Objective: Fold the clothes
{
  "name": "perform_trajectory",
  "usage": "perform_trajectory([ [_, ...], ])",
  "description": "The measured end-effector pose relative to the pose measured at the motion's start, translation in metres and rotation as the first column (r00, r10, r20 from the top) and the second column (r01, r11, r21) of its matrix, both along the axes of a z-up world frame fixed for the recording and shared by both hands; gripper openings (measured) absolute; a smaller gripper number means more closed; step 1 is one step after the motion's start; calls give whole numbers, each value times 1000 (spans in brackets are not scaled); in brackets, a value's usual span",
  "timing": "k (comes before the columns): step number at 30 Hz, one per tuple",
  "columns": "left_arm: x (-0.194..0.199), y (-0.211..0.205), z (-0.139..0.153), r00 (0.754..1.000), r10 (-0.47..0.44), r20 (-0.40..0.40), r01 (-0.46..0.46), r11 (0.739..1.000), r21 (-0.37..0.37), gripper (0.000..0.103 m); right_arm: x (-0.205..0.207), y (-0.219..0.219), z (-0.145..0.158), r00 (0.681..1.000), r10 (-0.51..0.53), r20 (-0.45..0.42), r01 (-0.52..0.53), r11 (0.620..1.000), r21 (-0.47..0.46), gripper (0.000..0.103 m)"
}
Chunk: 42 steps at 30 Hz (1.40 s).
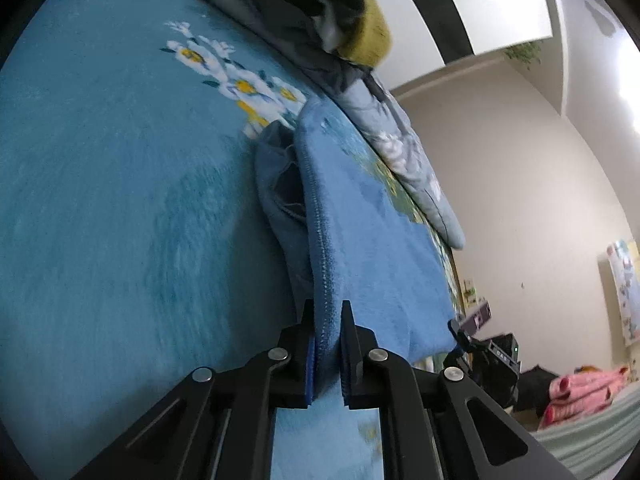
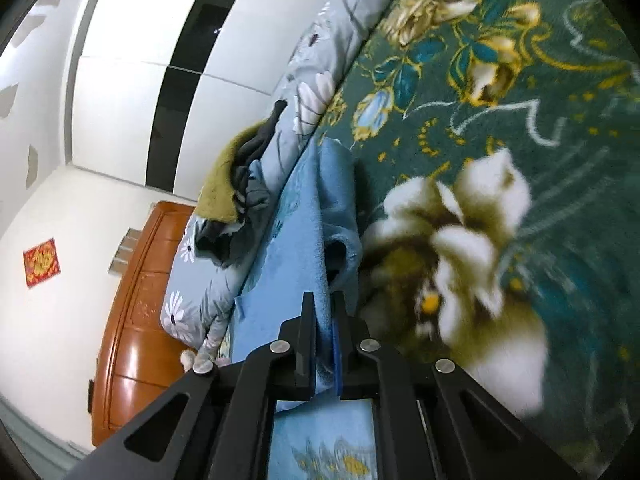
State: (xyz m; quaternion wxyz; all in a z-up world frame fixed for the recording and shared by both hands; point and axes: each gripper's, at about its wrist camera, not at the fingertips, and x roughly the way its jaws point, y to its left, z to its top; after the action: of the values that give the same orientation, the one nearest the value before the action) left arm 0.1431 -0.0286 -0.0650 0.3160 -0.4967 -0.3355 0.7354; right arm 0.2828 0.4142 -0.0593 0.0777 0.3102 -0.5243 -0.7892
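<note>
A light blue fleece garment [image 1: 360, 216] with a stitched hem is held up off the bed. My left gripper [image 1: 327, 320] is shut on its hem edge, the cloth pinched between the two black fingers. In the right wrist view the same blue garment [image 2: 304, 232] runs up from my right gripper [image 2: 323, 312], which is shut on another part of its edge. A fold with a sleeve opening [image 2: 340, 248] hangs beside the taut edge. Below the left gripper the garment lies over a teal flowered blanket [image 1: 100, 200].
A dark green flowered blanket [image 2: 500, 160] covers the bed at right. A grey flowered quilt [image 2: 320, 80] with a pile of dark and olive clothes [image 2: 232, 176] lies along the far side. A wooden headboard [image 2: 136, 312] stands by the wall. Pink folded cloth [image 1: 580, 392] lies at far right.
</note>
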Motion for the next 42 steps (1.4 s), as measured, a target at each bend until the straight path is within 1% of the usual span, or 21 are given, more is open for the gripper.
perform_trajectory([
  [3, 28, -3, 1, 999, -49, 18, 49, 999, -7, 9, 32, -2, 0, 1000, 2, -11, -2, 1000, -6, 6],
  [7, 48, -8, -6, 998, -61, 32, 61, 998, -14, 9, 83, -7, -13, 1000, -11, -19, 11, 1000, -23, 6],
  [9, 58, -11, -10, 997, -66, 40, 67, 998, -17, 9, 99, -5, -23, 999, -34, -7, 34, 999, -25, 4],
  [11, 65, -12, -13, 996, -73, 44, 75, 997, -26, 10, 107, 2, -35, 998, -67, 4, 67, 995, -73, 4],
  [13, 61, -9, -12, 996, -78, 31, 80, 996, -51, 10, 113, 8, -44, 995, -96, -1, 95, 988, -122, 4],
  [14, 56, -9, -9, 997, -74, 14, 75, 995, -66, 11, 115, 10, -45, 994, -107, -6, 105, 986, -131, 4],
  [16, 47, -10, -3, 998, -66, -21, 64, 993, -96, 12, 116, 12, -43, 994, -109, -17, 106, 987, -119, 4],
  [18, 38, -10, 3, 997, -59, -56, 52, 991, -126, 17, 114, 13, -38, 994, -101, -27, 98, 991, -95, 4],
  [20, 29, -11, 10, 994, -53, -91, 39, 987, -155, 37, 107, 12, -30, 996, -82, -30, 80, 995, -53, 6],
  [21, 24, -11, 13, 993, -51, -108, 32, 985, -169, 41, 104, 11, -27, 997, -72, -34, 71, 997, -37, 6],
  [24, 10, -12, 22, 986, -44, -161, 10, 977, -211, 42, 91, 5, -20, 998, -50, -36, 50, 999, 9, 7],
  [26, 1, -12, 28, 980, -42, -196, -6, 971, -238, 42, 79, 1, -18, 999, -40, -21, 41, 998, 42, 7],
  [28, -16, -7, 28, 976, -38, -216, -19, 967, -255, 42, 71, -2, -18, 999, -38, -4, 38, 997, 61, 7],
  [31, -40, 6, 24, 974, -37, -222, -24, 964, -266, 40, 69, -2, -23, 999, -42, 9, 41, 998, 52, 7],
  [32, -47, 11, 23, 974, -37, -224, -26, 963, -269, 34, 71, 0, -25, 999, -45, 13, 44, 998, 50, 7],
  [33, -53, 15, 22, 973, -44, -225, -20, 961, -274, 14, 73, 2, -26, 999, -48, 16, 48, 998, 47, 7],
  [34, -56, 19, 21, 972, -60, -227, -7, 960, -280, 6, 75, 3, -28, 998, -52, 20, 51, 998, 44, 7],
  [38, -64, 27, 15, 966, -86, -242, 2, 944, -329, 5, 81, 8, -33, 997, -65, 40, 63, 997, 49, 7],
  [40, -68, 27, 6, 971, -81, -225, -2, 939, -344, 5, 83, 9, -35, 997, -68, 44, 66, 997, 48, 7],
  [42, -73, 25, -3, 978, -68, -198, -3, 942, -337, 5, 85, 9, -38, 996, -69, 49, 66, 997, 46, 7],
])
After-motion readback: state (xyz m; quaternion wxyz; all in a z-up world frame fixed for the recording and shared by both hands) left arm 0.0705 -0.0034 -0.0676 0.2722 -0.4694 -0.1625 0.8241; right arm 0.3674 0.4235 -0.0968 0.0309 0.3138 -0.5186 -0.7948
